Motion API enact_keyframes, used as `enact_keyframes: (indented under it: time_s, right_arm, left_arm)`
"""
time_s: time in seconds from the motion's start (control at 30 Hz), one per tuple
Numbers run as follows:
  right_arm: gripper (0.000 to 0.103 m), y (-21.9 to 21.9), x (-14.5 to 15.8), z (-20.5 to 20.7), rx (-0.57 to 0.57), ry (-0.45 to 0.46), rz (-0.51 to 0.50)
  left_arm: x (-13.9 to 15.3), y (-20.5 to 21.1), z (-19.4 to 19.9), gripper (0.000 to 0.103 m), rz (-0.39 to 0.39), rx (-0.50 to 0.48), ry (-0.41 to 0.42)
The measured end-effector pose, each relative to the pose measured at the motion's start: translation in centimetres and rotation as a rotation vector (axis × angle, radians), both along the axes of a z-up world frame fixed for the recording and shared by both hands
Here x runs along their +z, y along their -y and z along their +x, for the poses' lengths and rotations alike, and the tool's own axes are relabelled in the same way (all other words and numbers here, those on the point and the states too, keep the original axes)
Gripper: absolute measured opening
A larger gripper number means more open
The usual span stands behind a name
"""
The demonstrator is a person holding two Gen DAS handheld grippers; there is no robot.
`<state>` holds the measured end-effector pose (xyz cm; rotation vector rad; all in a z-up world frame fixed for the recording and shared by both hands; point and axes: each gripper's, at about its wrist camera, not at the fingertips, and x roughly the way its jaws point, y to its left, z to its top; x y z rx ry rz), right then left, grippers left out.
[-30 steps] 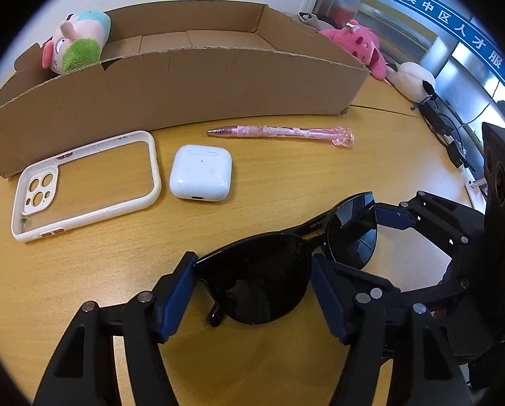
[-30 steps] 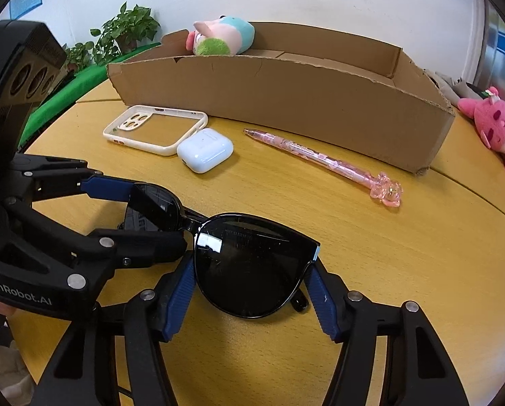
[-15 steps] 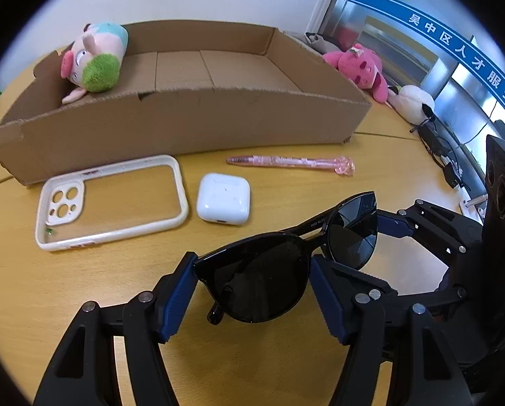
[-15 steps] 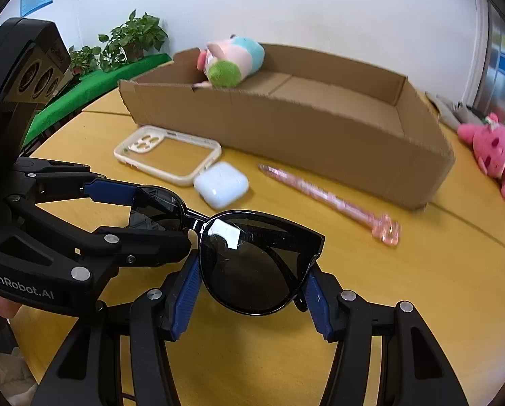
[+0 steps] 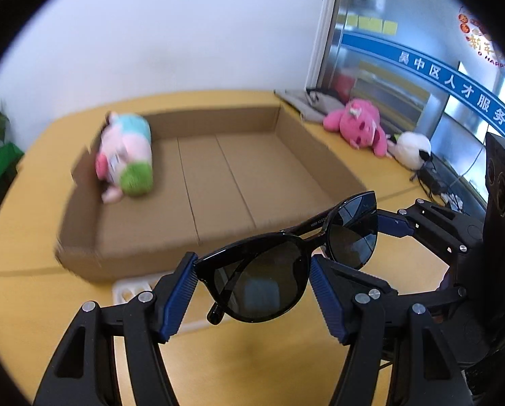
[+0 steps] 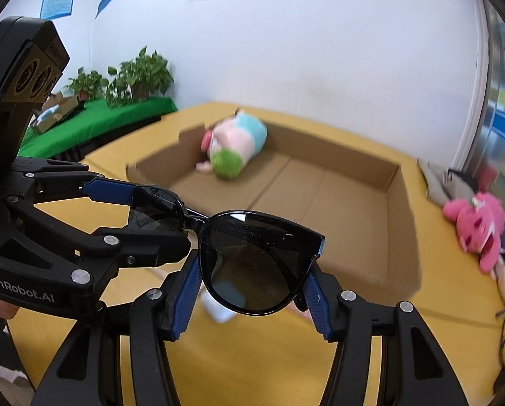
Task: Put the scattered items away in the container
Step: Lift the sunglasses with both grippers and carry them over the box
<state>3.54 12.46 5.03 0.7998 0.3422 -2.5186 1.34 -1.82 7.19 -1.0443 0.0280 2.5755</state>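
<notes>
Black sunglasses (image 5: 266, 280) are held in the air between both grippers. My left gripper (image 5: 252, 291) is shut on one lens. My right gripper (image 6: 252, 270) is shut on the other lens (image 6: 255, 267). The right gripper also shows in the left wrist view (image 5: 364, 237), and the left gripper in the right wrist view (image 6: 144, 209). The open cardboard box (image 5: 218, 182) lies ahead and below, also in the right wrist view (image 6: 337, 203). A pink and blue plush toy (image 5: 127, 159) lies in its left end. The white phone case (image 5: 130, 291) and the white earbud case (image 6: 218, 311) are partly hidden below the glasses.
A pink plush (image 5: 357, 128) and a white plush (image 5: 411, 145) lie on the yellow table (image 5: 22, 304) to the right of the box. Cables (image 5: 431, 182) lie at the right edge. Potted plants (image 6: 130, 77) stand on a green surface at far left.
Both grippers have lifted the sunglasses well above the table and toward the box. The box floor now shows from above; the pen has dropped out of view.
</notes>
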Motion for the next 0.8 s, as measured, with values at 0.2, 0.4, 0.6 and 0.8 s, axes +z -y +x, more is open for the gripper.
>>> enact_keyframes:
  time_s: [0.2,0.4,0.6,0.8]
  right_arm:
    - [0.061,0.6,4.9,-3.1,0.0,-0.08,-0.012]
    - [0.061,0.6,9.5,-7.2,-0.01,-0.124,-0.051]
    - [0.061,1.6,12.9,-10.8,-0.011,-0.165,-0.08]
    - [0.061,2.1,14.6,-14.0,-0.004,-0.175,-0.126]
  left_arm:
    - [4.9,0.7,-2.5,0.066,0.002,0.002,-0.095]
    - [9.5,1.1,-6.2,0.066,0.006,0.003,-0.169]
    - [12.8,1.9,-9.8,0.066,0.004,0.004,-0.207]
    - [14.6,2.1,-12.7,0.066,-0.027,0.018,-0.236]
